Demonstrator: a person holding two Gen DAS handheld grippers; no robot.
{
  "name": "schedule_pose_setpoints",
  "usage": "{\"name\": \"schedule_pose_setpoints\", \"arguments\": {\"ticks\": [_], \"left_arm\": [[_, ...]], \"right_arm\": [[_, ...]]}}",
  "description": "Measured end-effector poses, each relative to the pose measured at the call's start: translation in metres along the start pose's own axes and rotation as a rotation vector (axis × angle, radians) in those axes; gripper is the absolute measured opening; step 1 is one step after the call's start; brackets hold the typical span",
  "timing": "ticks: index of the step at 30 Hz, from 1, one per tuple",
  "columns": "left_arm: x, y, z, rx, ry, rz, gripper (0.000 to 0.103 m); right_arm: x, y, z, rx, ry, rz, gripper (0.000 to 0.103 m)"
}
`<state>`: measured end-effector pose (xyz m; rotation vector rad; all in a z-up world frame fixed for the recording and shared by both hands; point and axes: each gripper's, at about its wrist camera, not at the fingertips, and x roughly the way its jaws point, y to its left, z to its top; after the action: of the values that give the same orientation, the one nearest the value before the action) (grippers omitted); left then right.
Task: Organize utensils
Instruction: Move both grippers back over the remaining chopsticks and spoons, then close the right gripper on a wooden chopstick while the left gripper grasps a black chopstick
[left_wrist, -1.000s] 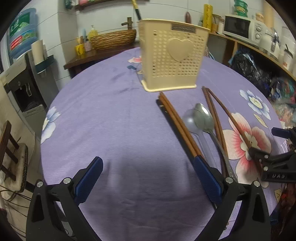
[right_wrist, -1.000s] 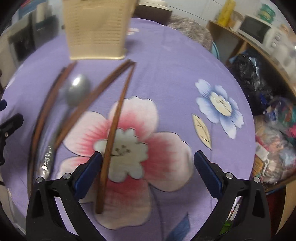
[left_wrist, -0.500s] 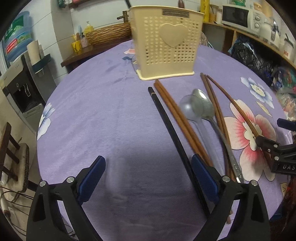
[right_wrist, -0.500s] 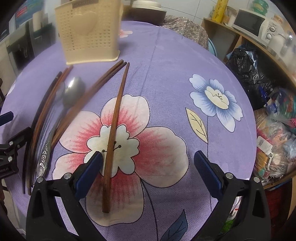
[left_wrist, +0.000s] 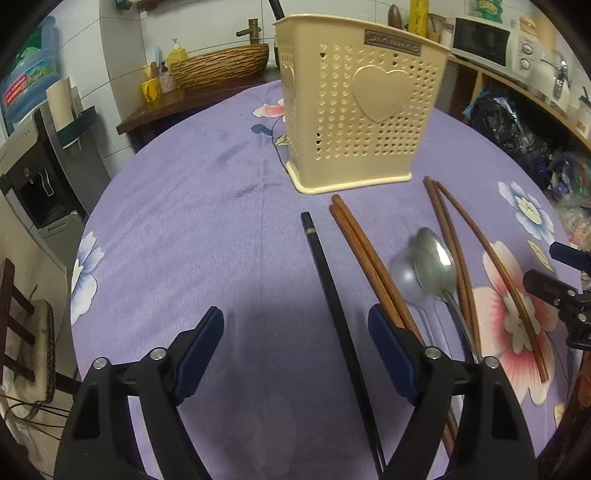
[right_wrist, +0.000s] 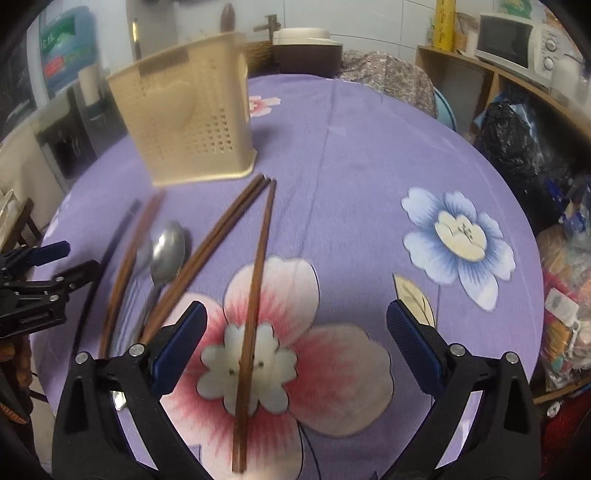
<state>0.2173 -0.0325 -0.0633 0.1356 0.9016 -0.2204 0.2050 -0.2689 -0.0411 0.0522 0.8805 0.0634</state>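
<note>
A cream perforated utensil holder (left_wrist: 354, 122) (right_wrist: 188, 122) stands on the purple flowered tablecloth (left_wrist: 192, 229). In front of it lie a black chopstick (left_wrist: 325, 280), a brown chopstick pair (left_wrist: 365, 258), a metal spoon (left_wrist: 432, 258) (right_wrist: 168, 251), a second brown pair (left_wrist: 450, 236) and a single brown chopstick (right_wrist: 255, 306). My left gripper (left_wrist: 295, 350) is closing, the black chopstick between its fingers and untouched. My right gripper (right_wrist: 295, 343) is closing too, with the single brown chopstick between its fingers, nearer the left one, no pad on it.
The round table's edge (right_wrist: 517, 221) drops off to the right, with bags (right_wrist: 517, 147) and a shelf with a microwave (left_wrist: 484, 40) beyond it. A water dispenser (left_wrist: 40, 166) and a wooden counter with a woven basket (left_wrist: 221, 66) stand behind the table on the left.
Both pairs of jaws have narrowed. The black chopstick has come into view between the left fingers. The right view has tipped upward, and the single brown chopstick now sits further inside the right fingers.
</note>
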Motion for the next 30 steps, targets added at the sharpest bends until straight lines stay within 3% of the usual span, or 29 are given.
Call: {"name": "schedule_pose_setpoints", "arguments": {"ticks": [5, 8, 20, 27, 30], "left_arm": [[0.013, 0.004, 0.012, -0.051, 0.015, -0.036, 0.058], [0.018, 0.005, 0.017, -0.091, 0.026, -0.061, 0.052], [0.031, -0.004, 0.036, -0.088, 0.027, -0.043, 0.032], [0.039, -0.006, 0.045, -0.078, 0.022, -0.023, 0.01], [0.042, -0.006, 0.048, -0.081, 0.02, -0.03, 0.01]], "right_arm": [[0.027, 0.003, 0.025, 0.01, 0.047, 0.057, 0.053], [0.04, 0.009, 0.037, 0.003, 0.066, 0.045, 0.043], [0.069, 0.015, 0.058, 0.002, 0.1, 0.007, 0.025], [0.083, 0.018, 0.069, 0.003, 0.097, 0.012, 0.01], [0.085, 0.015, 0.072, 0.015, 0.095, 0.034, 0.007]]}}
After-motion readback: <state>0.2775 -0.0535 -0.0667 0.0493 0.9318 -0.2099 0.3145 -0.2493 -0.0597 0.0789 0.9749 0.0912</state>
